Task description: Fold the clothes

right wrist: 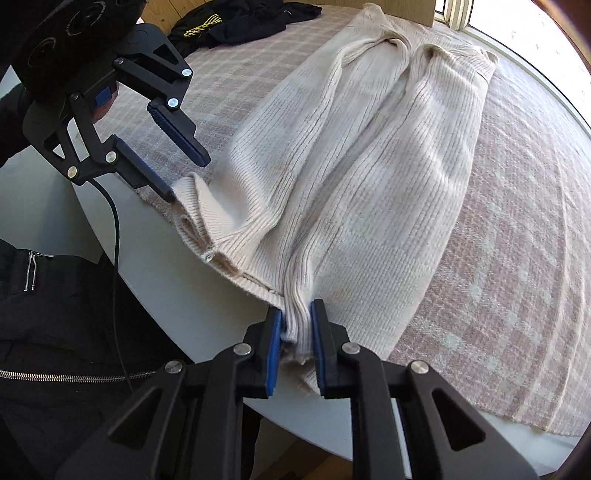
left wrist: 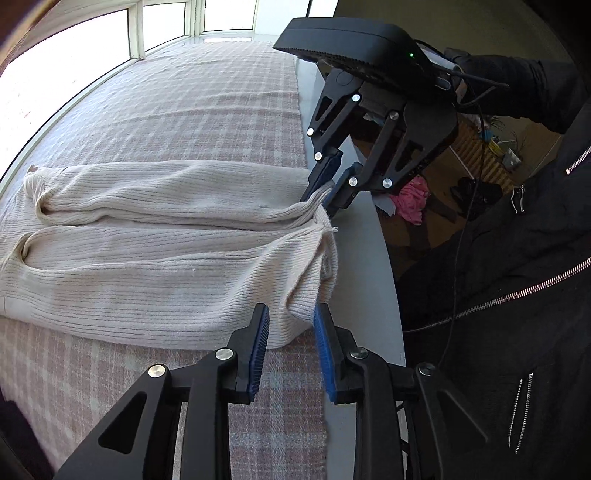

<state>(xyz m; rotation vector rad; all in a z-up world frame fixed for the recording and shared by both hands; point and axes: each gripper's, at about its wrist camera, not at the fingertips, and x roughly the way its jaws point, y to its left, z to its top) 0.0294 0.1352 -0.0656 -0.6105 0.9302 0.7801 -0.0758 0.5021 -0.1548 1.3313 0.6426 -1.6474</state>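
Two grippers: right gripper [right wrist: 295,325] jaws clamp sweater [right wrist: 369,177] hem, left gripper [left wrist: 290,325] jaws apart (no writing legible).

A cream ribbed knit sweater [right wrist: 354,177] lies lengthwise on a pink-and-white checked woven cloth [right wrist: 517,221], which covers a round white table [right wrist: 177,288]. The sweater's two side panels are folded inward and meet along a central seam. Its near hem sits at the cloth's edge, close to the table rim. The right gripper [right wrist: 295,332] clamps the hem at the middle; the left gripper [left wrist: 290,343], spread apart, straddles the hem's left corner. A heap of black clothing [right wrist: 240,22] lies at the table's far left edge, beyond the cloth.
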